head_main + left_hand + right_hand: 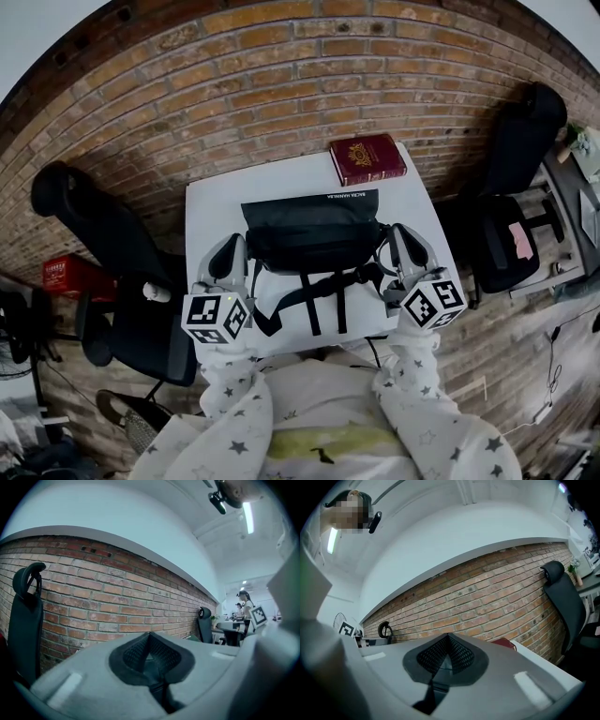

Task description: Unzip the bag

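Left gripper (229, 251), jaws pressed together and empty, sits just left of the black bag (314, 234), which lies mid white table (211, 202). Right gripper (404, 246) is at the bag's other side, maybe touching it. Same deal: clamped together, empty.

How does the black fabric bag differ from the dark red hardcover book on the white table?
The black fabric bag is soft and larger; the dark red hardcover book is flat and smaller. The bag lies at the middle of the white table, its straps trailing to the near edge; the book lies at the far right corner. Both rest on that table, apart.
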Demonstrator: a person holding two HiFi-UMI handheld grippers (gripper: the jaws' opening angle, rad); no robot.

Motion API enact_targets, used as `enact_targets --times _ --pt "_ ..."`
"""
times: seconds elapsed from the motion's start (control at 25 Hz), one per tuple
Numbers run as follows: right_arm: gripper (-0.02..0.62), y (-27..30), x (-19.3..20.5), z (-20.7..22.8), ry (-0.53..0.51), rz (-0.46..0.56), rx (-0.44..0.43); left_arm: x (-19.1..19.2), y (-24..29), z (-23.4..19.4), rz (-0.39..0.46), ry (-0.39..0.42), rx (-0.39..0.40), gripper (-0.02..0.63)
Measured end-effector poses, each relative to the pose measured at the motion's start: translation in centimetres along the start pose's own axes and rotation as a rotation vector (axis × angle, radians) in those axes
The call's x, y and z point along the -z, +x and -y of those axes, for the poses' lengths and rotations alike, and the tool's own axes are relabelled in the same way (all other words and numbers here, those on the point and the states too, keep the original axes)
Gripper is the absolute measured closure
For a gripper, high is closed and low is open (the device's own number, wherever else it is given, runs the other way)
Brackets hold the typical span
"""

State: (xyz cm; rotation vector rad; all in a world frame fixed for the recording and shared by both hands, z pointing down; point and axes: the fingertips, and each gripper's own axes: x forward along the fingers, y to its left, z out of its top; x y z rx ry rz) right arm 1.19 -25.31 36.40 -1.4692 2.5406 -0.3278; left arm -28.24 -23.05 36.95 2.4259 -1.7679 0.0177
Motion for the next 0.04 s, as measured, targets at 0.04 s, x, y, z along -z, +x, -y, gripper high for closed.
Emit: enact_targets --times 0.04 --pt "0.588 0.08 0.04 -0.02 0.0 -0.001 0.0 0.05 0.03 -0.11 -0.001 0.0 -0.002 0.607"
